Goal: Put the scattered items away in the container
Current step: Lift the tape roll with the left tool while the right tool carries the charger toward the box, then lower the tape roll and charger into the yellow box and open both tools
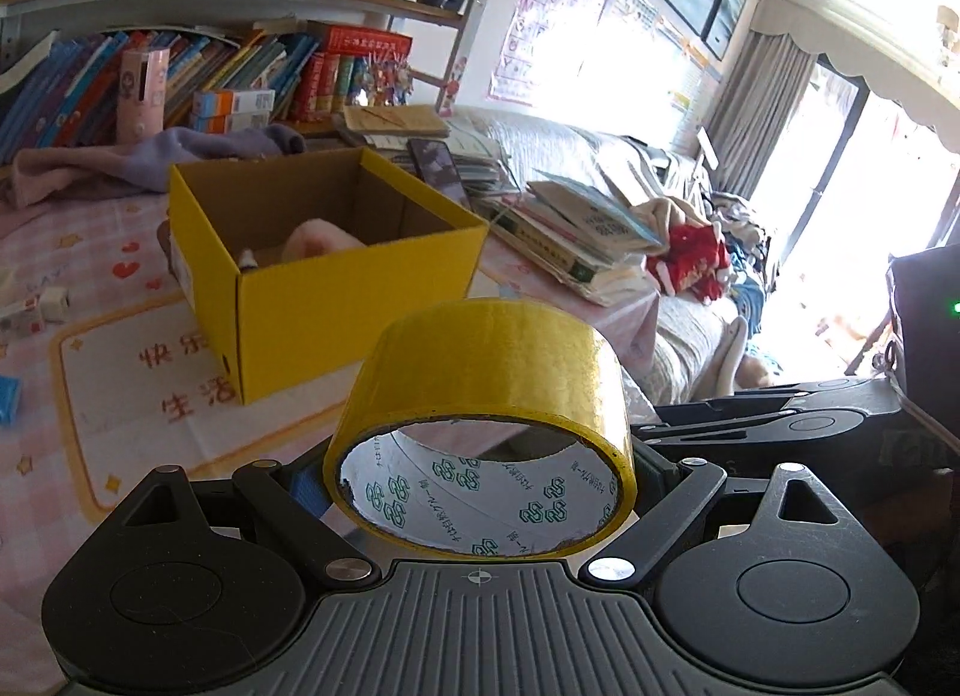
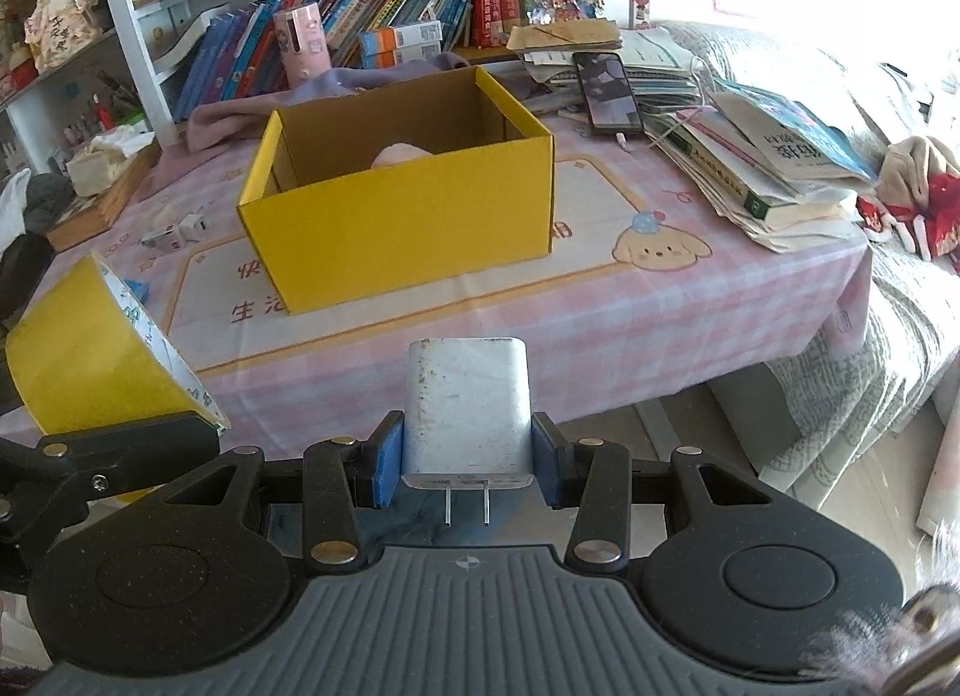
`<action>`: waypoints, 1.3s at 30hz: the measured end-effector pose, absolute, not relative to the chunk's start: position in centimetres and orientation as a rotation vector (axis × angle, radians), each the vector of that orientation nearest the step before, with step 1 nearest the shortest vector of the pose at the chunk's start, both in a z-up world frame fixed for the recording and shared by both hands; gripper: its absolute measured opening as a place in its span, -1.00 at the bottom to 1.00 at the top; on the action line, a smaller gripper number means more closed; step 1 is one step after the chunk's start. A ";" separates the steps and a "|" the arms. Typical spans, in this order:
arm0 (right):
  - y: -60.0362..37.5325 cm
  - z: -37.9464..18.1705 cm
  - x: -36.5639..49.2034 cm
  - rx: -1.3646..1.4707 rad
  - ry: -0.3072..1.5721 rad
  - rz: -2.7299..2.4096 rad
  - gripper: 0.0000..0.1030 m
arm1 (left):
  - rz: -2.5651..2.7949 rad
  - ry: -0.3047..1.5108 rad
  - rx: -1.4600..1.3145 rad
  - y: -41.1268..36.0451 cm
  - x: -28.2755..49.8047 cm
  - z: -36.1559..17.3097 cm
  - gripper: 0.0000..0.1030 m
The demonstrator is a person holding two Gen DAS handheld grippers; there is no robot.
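Observation:
My left gripper (image 1: 480,480) is shut on a roll of yellow tape (image 1: 480,390), held above the table's near edge; the roll also shows at the left of the right wrist view (image 2: 84,354). My right gripper (image 2: 468,456) is shut on a white charger plug (image 2: 467,408), prongs pointing back at the camera, in front of the table. The open yellow cardboard box (image 1: 360,306) stands on the pink tablecloth ahead of both grippers (image 2: 414,222), with a pink item (image 1: 321,240) inside. A small white item (image 2: 180,231) lies left of the box.
A stack of books (image 2: 774,156) and a phone (image 2: 606,90) lie right of the box. A bookshelf (image 2: 360,6), purple cloth (image 2: 240,108) and tissue box (image 2: 108,156) stand behind and left. A bed with toys (image 2: 912,198) is at the right.

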State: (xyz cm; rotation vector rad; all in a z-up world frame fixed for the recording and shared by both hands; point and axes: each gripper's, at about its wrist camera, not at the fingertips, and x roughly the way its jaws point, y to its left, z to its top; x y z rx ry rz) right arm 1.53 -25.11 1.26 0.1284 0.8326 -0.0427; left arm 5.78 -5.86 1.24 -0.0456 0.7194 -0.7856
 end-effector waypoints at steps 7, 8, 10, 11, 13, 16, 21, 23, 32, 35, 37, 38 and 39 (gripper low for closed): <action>-26.0 1.8 5.4 0.123 0.790 -0.006 -0.21 | -0.763 0.661 -0.044 -6.5 8.6 2.3 0.79; -26.2 1.9 6.1 0.124 0.788 0.000 -0.21 | -0.759 0.653 -0.045 -6.7 9.2 2.5 0.79; -26.5 2.1 7.5 0.123 0.780 0.014 -0.21 | -0.749 0.637 -0.041 -7.0 10.4 2.9 0.79; -26.6 2.2 8.2 0.121 0.773 0.022 -0.21 | -0.742 0.629 -0.036 -7.2 11.0 3.1 0.79; -27.0 2.7 9.8 0.110 0.754 0.041 -0.21 | -0.724 0.614 -0.023 -7.8 12.4 3.5 0.79; -27.5 3.7 12.2 0.091 0.728 0.072 -0.21 | -0.693 0.597 -0.016 -8.6 14.3 4.2 0.79; -28.7 5.2 16.9 0.056 0.692 0.144 -0.21 | -0.618 0.575 0.008 -10.0 16.9 5.2 0.79; -29.0 5.5 19.0 0.045 0.682 0.175 -0.21 | -0.574 0.573 0.019 -10.5 18.2 5.4 0.79; -28.3 3.3 29.7 -0.094 0.707 0.327 -0.20 | -0.423 0.640 0.189 -14.3 26.5 4.0 0.79; -28.0 1.6 32.9 -0.147 0.754 0.351 -0.20 | -0.404 0.707 0.220 -15.1 28.8 2.5 0.79; -28.1 0.7 34.5 -0.172 0.784 0.370 -0.20 | -0.396 0.730 0.248 -15.7 29.8 1.7 0.79; -28.1 0.2 35.1 -0.184 0.797 0.379 -0.20 | -0.393 0.739 0.256 -15.9 30.2 1.4 0.79; -28.1 -0.2 35.6 -0.193 0.812 0.388 -0.20 | -0.390 0.749 0.261 -16.1 30.7 1.0 0.79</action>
